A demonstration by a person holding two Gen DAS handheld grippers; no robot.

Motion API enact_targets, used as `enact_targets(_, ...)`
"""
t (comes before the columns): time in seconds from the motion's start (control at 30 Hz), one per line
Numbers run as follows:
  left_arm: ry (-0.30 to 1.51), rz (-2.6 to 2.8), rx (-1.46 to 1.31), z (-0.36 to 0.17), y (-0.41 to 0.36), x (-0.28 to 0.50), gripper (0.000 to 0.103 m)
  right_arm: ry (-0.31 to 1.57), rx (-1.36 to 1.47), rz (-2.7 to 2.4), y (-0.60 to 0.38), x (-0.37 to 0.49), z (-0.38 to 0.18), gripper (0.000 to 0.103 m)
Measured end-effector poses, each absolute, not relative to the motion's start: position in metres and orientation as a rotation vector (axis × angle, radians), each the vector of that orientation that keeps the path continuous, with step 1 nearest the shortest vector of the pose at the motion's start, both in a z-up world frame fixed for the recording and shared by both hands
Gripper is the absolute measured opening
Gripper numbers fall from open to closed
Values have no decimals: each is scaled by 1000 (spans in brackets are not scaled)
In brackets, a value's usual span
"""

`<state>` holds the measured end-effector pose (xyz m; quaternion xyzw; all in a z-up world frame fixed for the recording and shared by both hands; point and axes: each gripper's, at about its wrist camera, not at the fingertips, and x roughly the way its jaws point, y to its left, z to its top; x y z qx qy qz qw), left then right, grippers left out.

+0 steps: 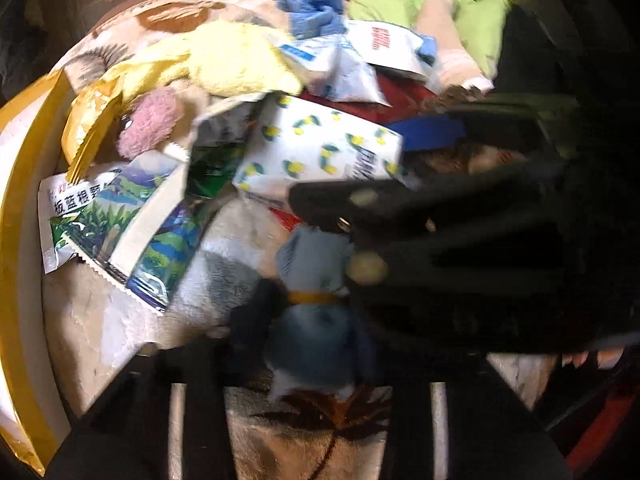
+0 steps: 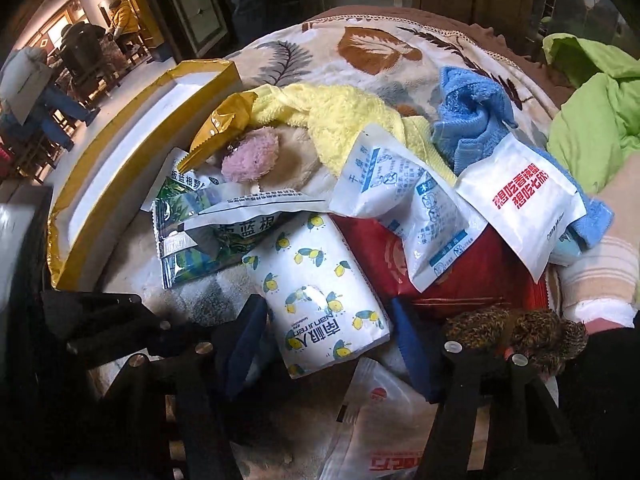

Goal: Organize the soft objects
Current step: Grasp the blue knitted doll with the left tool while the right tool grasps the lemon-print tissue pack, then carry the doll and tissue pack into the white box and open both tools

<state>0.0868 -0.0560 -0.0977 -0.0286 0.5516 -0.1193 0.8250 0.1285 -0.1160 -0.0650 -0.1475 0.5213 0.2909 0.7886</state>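
On the leaf-patterned fleece blanket point(image 2: 380, 48), mid-pile, lies the white tissue pack printed with small lemons point(image 2: 320, 284), resting on a red foil packet point(image 2: 480, 280) and overlapped at its upper left by green-and-white herbal granule sachets point(image 2: 208, 240). The right gripper point(image 2: 328, 344) has its blue-padded fingers point(image 2: 244, 344) spread wide on either side of the pack's near end; whether they touch it cannot be told. The left gripper point(image 1: 308, 392) is blurred: a pale blue soft object with a yellow band point(image 1: 316, 300) sits at its fingers, but grip state cannot be told. Around the pack: yellow terry cloth point(image 2: 340, 112), blue towel point(image 2: 472, 116), pink fluffy puff point(image 2: 250, 154), white sachets point(image 2: 520, 200), gold-edged box point(image 2: 120, 168) to the left. Judgement: step in hand is grasping the tissue pack. Close squarely across its width (it will compress; foil beneath looks slippery) and lift straight up so sachets slide off.
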Motion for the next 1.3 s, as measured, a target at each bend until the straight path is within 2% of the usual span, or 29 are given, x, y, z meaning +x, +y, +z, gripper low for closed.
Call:
enact_targets(0.5,1169,-260,-171,-109,-36,87,21,1124,-148,564,-133,113,-63,51)
enact_targets(0.93,1141,-314,-197,-62,-8,40,21,1086,60,537,-168,98,-28,50)
enact_targets(1.17,1079,-274,-230,-25,24,35,21,1051,52,634,-135,81,-4,50)
enact_targets(1.3,1056,-185,-258,-13,68,33,21,1042,42,708,-99,79,5,50)
